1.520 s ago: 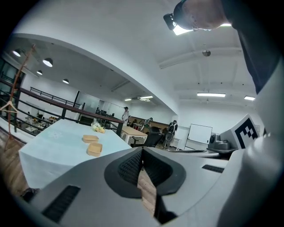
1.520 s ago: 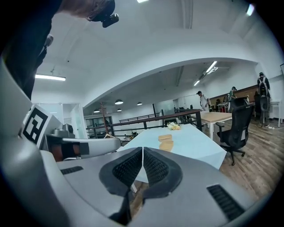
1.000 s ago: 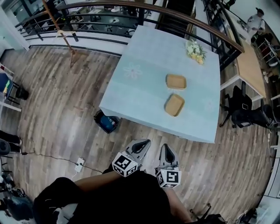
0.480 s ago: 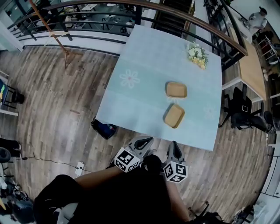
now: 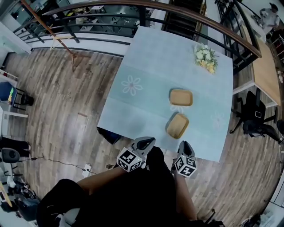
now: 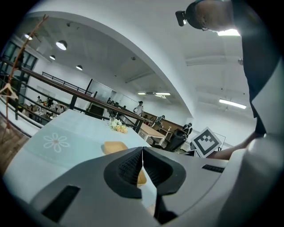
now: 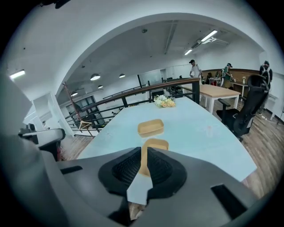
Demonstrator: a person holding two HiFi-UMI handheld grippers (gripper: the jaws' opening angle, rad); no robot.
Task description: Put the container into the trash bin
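Two tan containers lie on the light-blue table: the near container by the front edge and the far container behind it. A dark trash bin peeks out from under the table's near left edge. My left gripper and right gripper hover at the front edge, both shut and holding nothing. In the right gripper view the right gripper points at the near container, with the far container beyond. The left gripper partly hides the near container.
A bunch of flowers lies at the table's far right corner. A railing runs behind the table. A wooden desk and an office chair stand to the right. A power strip lies on the wooden floor.
The person has stepped toward the table, and both grippers now reach its front edge. The right gripper has dipped toward the near container. Both stay shut.
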